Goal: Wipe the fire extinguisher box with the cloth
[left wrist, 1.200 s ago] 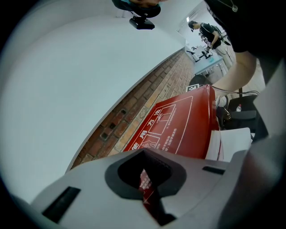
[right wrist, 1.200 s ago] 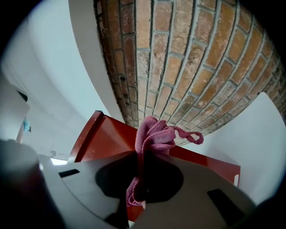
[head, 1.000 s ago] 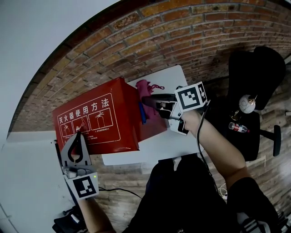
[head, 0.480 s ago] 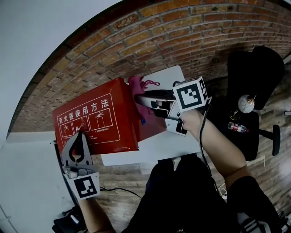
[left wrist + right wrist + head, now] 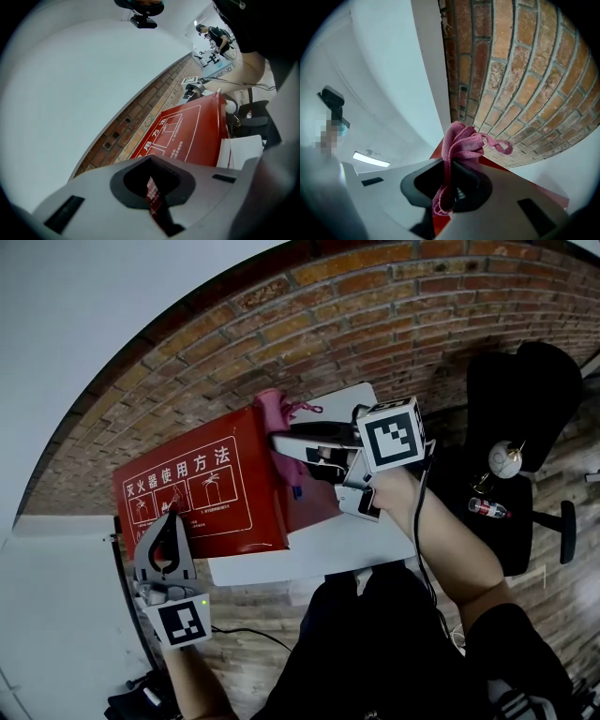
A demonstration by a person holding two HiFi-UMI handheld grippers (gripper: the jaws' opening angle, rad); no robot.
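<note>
Nearest the person, the left gripper point(image 5: 169, 521) is clenched on nothing, its tips at the near lower corner of the fire extinguisher box point(image 5: 206, 493). Whether they touch it cannot be told. The box is red with white printed diagrams and rests on a small white table point(image 5: 347, 542) against a brick wall point(image 5: 328, 306).

Farther along, at the box's upper far corner, the right gripper point(image 5: 279, 444) grasps a pink cloth point(image 5: 272, 409). A bunched wad and a thin loop stick out past the tips, and a short tail hangs below.

The cloth looks light, soft and limp, so it probably folds under pressure rather than pushing back. Gripping it mid-fold, as here, leaves a pad out front for wiping. The box looks rigid and smooth, and its surface is likely slick. It may shift on the table unless braced at an edge or corner.
</note>
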